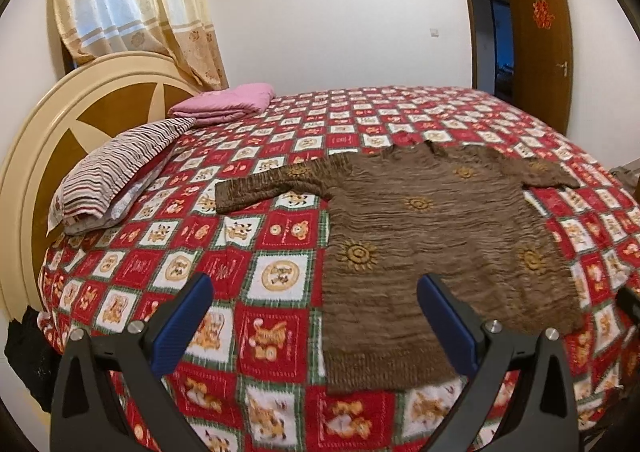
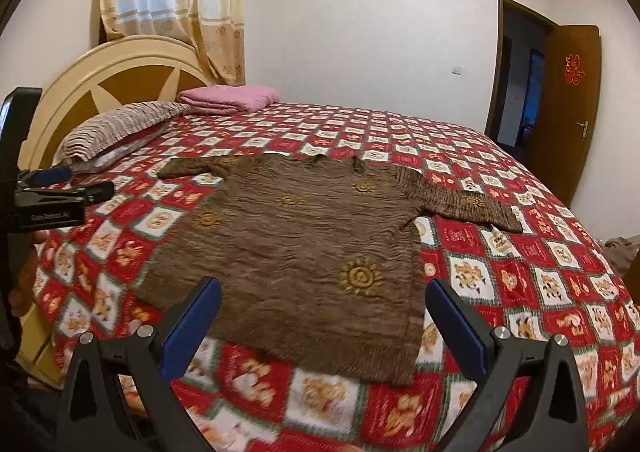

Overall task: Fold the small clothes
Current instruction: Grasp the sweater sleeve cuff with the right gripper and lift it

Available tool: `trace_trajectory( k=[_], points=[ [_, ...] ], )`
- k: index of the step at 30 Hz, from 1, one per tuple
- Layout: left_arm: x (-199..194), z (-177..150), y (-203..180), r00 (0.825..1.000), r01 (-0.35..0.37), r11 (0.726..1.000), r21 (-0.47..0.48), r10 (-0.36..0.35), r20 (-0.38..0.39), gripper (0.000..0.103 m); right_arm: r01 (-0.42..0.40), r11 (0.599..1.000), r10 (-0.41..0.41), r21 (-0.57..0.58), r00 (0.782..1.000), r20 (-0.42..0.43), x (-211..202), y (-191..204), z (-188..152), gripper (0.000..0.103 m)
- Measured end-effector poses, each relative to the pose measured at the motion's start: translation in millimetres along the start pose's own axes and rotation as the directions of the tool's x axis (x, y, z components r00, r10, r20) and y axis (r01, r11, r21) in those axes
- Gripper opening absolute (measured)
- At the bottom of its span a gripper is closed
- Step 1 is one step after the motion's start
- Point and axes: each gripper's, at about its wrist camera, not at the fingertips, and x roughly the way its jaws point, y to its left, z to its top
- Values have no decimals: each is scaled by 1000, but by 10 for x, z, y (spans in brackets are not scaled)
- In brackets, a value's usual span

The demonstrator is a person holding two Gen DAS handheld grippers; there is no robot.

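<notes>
A small brown top with yellow sun motifs (image 1: 436, 236) lies spread flat on the red checked bedspread (image 1: 256, 252), sleeves out to both sides, hem toward me. My left gripper (image 1: 314, 288) is open and empty above the hem's left corner. In the right wrist view the top (image 2: 304, 248) lies the same way, and my right gripper (image 2: 324, 292) is open and empty above the hem's right part. The left gripper's body (image 2: 52, 196) shows at the left edge of that view.
A striped pillow (image 1: 120, 176) and a folded pink blanket (image 1: 228, 104) lie at the head of the bed by the round headboard (image 1: 80, 112). A curtain (image 1: 136, 0) hangs behind. An open wooden door (image 1: 540, 48) stands at the right.
</notes>
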Motion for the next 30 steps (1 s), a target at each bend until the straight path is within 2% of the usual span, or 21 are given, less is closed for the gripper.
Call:
trace_trajectory(
  k=[3, 7, 16, 18, 22, 24, 26, 30],
  points=[
    [234, 133, -39, 1000, -14, 1000, 17, 14, -14, 103, 17, 999, -15, 48, 999, -37, 275, -270, 48, 102],
    [547, 303, -96, 999, -31, 999, 28, 31, -11, 103, 32, 985, -18, 167, 996, -86, 624, -742, 85, 102],
    [1523, 557, -234, 995, -74, 997, 21, 76, -69, 103, 131, 911, -63, 392, 981, -183, 1341, -1923, 93, 101],
    [1735, 609, -261, 993, -85, 996, 18, 86, -83, 103, 168, 887, -86, 429, 975, -204, 1482, -2198, 90, 98],
    [2105, 675, -340, 989, -120, 992, 42, 123, -85, 103, 211, 843, -96, 495, 964, -248, 1820, -2738, 101, 84],
    [2314, 696, -383, 985, -132, 989, 70, 138, -100, 103, 233, 831, -105, 506, 958, -268, 1973, -2943, 115, 77],
    [2518, 718, -390, 980, -136, 987, 82, 146, -132, 103, 250, 822, -108, 512, 951, -290, 2164, -3159, 155, 64],
    [2822, 822, -306, 975, -134, 989, 66, 144, -168, 103, 287, 803, -142, 523, 944, -299, 2444, -3512, 298, 60]
  ],
)
